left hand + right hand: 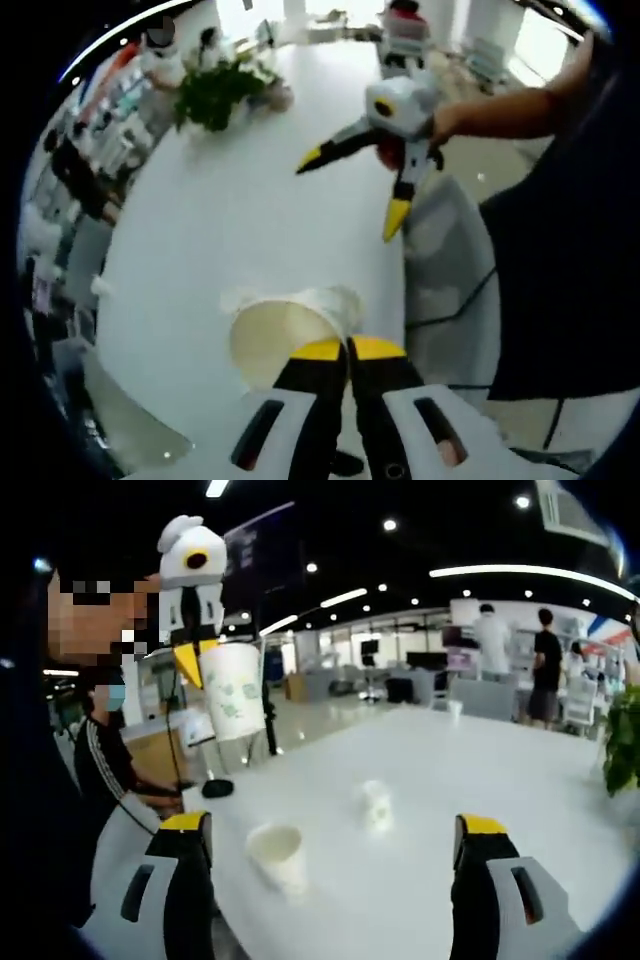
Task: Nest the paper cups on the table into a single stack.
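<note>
Left gripper view looks down along my white table [220,220], a long pale top that runs away from me toward a leafy green plant [215,92] at its far end, with white chairs [445,235] drawn up along its right edge. In the right gripper view the same table [500,770] spreads out flat before me into an open hall, where two people [520,660] stand at the far right and another person in a dark striped sleeve [105,760] sits at the near left. My right gripper [350,190] shows in the left gripper view, held out above the right edge of the table by my hand, its two yellow-tipped jaws spread wide with nothing between them; in its own view the right gripper [330,830] has its jaws standing far apart at either side of the bottom. My left gripper [348,348] has its jaws pressed together on the rim of a paper cup [285,335], which tips with its open mouth toward the camera, near me over the table. The right gripper view shows that left gripper [190,655] lifted high on the left, with the held paper cup [232,692] hanging upright from its yellow tip, a faint green print on its side. Two more cups rest on the table below: a nearer cup [277,855] standing upright just right of my left jaw, and a farther cup [376,804] a little beyond it, too blurred for me to tell how it sits.
</note>
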A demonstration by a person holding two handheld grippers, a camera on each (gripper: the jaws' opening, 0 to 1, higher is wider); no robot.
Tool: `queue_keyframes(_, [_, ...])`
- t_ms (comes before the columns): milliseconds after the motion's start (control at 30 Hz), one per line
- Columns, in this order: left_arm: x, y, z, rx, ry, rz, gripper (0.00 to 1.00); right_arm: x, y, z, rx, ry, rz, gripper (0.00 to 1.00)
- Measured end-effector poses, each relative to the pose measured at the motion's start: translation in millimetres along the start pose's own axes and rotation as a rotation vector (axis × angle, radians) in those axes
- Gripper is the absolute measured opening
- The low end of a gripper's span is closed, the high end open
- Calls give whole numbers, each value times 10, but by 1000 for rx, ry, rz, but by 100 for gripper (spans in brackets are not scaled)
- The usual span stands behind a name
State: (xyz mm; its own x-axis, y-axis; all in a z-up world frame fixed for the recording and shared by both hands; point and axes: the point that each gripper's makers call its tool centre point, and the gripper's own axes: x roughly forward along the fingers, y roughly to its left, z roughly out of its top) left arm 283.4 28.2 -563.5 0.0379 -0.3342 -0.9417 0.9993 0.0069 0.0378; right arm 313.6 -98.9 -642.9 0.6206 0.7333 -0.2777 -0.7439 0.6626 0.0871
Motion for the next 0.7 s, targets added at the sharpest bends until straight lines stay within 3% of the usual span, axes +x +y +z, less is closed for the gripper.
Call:
queue_keyframes(133, [25,-23,-18,52,116,-19,0,-8,-4,-32,1,7,-4,99])
queue_keyframes(300, [53,8,-2,101,188,-14,0,-39,0,-81,12,10,-10,99])
queue_keyframes(700, [102,49,52,111,236,-22,0,-125,-59,-164,40,8,-38,98])
